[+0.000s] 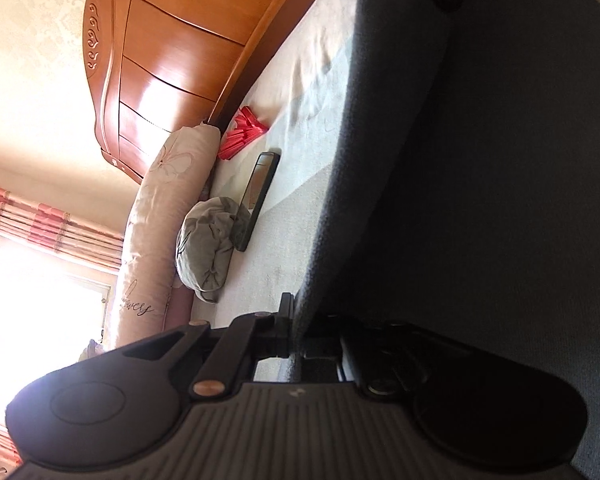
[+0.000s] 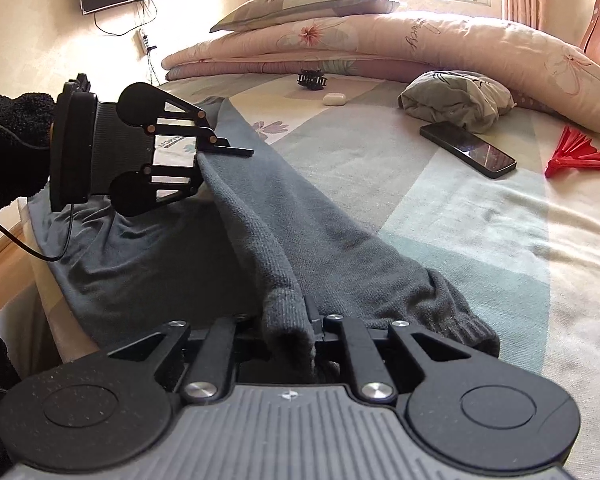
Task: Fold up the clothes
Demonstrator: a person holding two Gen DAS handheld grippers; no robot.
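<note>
A grey knit sweater (image 2: 260,220) lies spread over the bed sheet (image 2: 480,240), one sleeve with a ribbed cuff trailing to the lower right. My right gripper (image 2: 310,316) is shut on a bunched fold of the sweater at the bottom of the right wrist view. At the left, a hand in a black fuzzy sleeve holds my left gripper (image 2: 224,154), turned on its side and shut on a raised edge of the sweater. In the left wrist view the sweater (image 1: 480,160) fills the right half, its edge caught in the left gripper (image 1: 296,320).
On the bed lie a black phone (image 2: 468,150), a red folded fan (image 2: 580,158), a crumpled grey-green bundle (image 2: 456,102), a black hair claw (image 2: 311,79) and a small white case (image 2: 334,99). A folded quilt (image 2: 380,36) lies behind. The wooden headboard (image 1: 172,60) stands at the bed's end.
</note>
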